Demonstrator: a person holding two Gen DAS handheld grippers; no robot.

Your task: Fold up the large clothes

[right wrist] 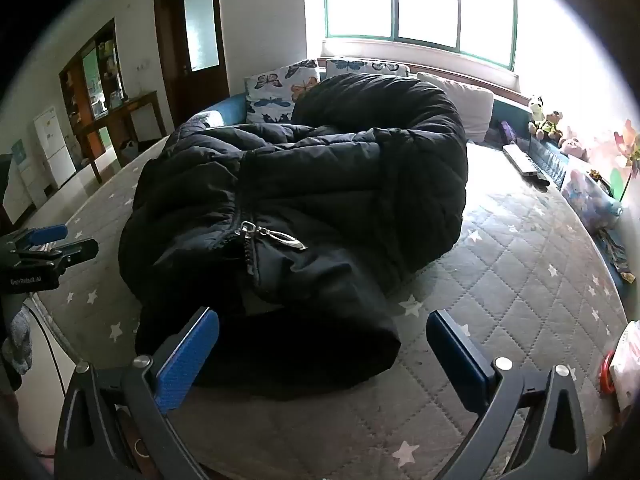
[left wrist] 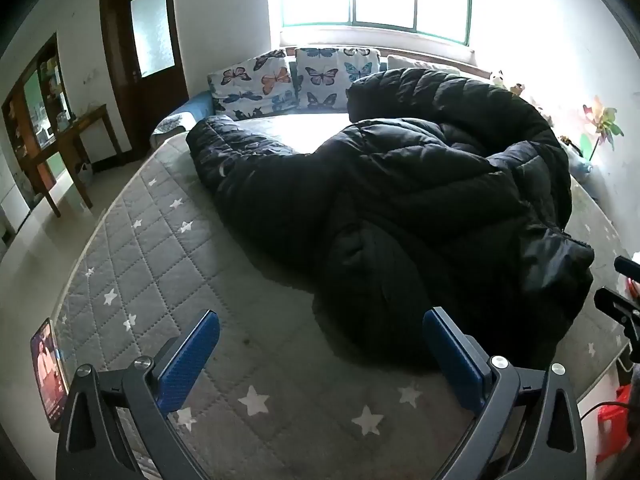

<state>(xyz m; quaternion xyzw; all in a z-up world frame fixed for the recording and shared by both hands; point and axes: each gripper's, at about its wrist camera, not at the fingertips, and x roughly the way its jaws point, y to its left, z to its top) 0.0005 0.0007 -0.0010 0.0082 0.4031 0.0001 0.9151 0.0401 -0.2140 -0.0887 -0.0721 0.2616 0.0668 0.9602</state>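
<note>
The black down coat (right wrist: 304, 184) lay crumpled across the grey star-quilted mattress (right wrist: 520, 280), one sleeve trailing toward the butterfly pillows (left wrist: 280, 80). We judged it bulky but light, soft and springy — its slick shell likely to slide between pads, so a pinch should gather a thick seam or hem, not loose panel. The zipper pull (right wrist: 276, 236) marked the front edge nearest us. We held the left gripper (left wrist: 320, 360) and the right gripper (right wrist: 322, 360) spread wide — nothing between the fingers, both just short of the coat.
</note>
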